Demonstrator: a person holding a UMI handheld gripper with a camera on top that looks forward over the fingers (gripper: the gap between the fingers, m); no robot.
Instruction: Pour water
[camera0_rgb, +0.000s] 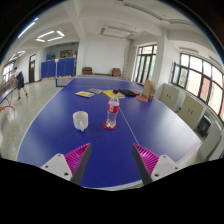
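Observation:
A clear plastic water bottle (112, 113) with a red label stands upright on the blue table (60, 125), beyond my fingers and a little right of centre. A small white cup (81, 120) stands just left of it, apart from it. My gripper (112, 158) is open and empty, held back near the table's front edge. Its pink pads (76, 156) are spread wide, and nothing is between them.
Yellow papers and small items (110, 94) lie farther back on the table. A brown box (148, 89) sits at the far right edge. Windows and cabinets (185, 100) line the right wall. A person (20, 82) stands at the far left by a doorway.

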